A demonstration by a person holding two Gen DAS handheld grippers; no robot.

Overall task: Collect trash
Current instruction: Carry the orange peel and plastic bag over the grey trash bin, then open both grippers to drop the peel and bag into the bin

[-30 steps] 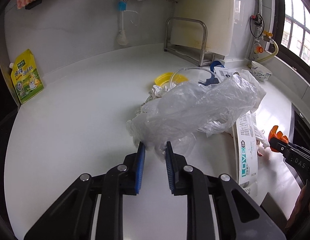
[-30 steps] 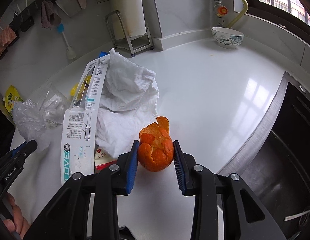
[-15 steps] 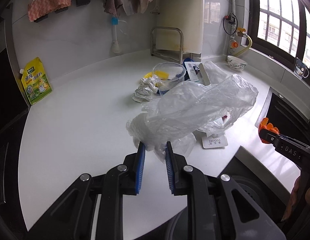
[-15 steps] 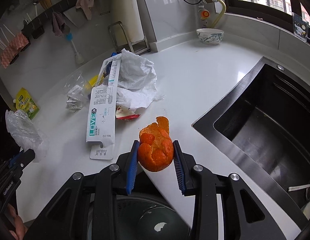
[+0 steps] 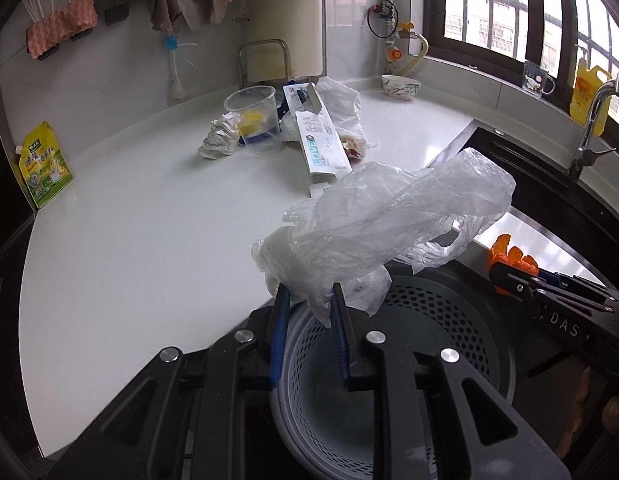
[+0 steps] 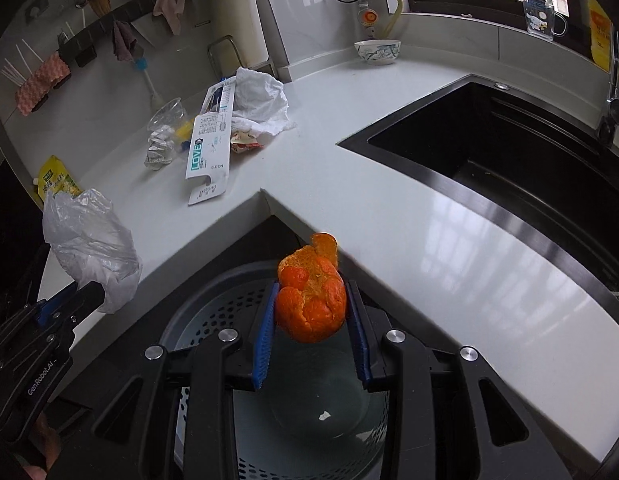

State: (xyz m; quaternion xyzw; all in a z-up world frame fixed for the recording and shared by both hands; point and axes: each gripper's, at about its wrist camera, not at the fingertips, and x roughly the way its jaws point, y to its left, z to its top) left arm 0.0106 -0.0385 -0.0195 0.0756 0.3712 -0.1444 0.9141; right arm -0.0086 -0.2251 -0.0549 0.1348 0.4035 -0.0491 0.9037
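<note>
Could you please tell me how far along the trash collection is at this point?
Nothing looks binned yet: the perforated bin looks almost empty. In hand: the left claw grips a clear plastic bag and the right claw an orange peel, both over the bin. Left on the counter: a plastic cup, crumpled foil, a long carton, white paper and a small wrapper.

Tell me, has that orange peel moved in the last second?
Yes. The orange peel, clamped in the right gripper, has left the white counter and now hangs past its edge over the perforated bin.
</note>
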